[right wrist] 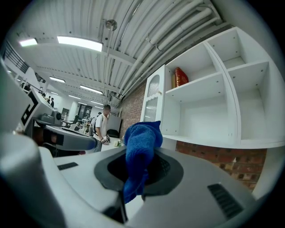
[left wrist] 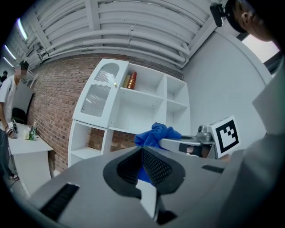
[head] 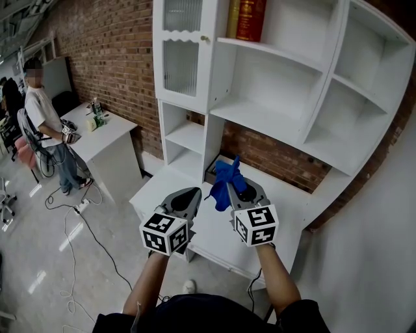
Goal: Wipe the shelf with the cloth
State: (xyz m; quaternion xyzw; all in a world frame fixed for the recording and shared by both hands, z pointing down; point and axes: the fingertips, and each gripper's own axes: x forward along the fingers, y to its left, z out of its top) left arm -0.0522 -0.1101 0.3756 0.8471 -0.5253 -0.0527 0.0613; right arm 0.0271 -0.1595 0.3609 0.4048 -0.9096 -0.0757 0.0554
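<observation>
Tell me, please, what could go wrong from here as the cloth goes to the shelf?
The cloth is pinched in a bunch by the right tongs; it may slip out or let the tongs scrape the shelf.
The books stand on an upper shelf; a wide sweep there could topple them.
The left tongs, shut and empty, sit close by and might snag the cloth.

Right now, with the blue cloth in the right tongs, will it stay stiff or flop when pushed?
Probably floppy: the cloth bunches and droops where the right tongs pinch it. Likely light: its top stands up unsupported. It looks fuzzy, so it should drag, not slip.
</observation>
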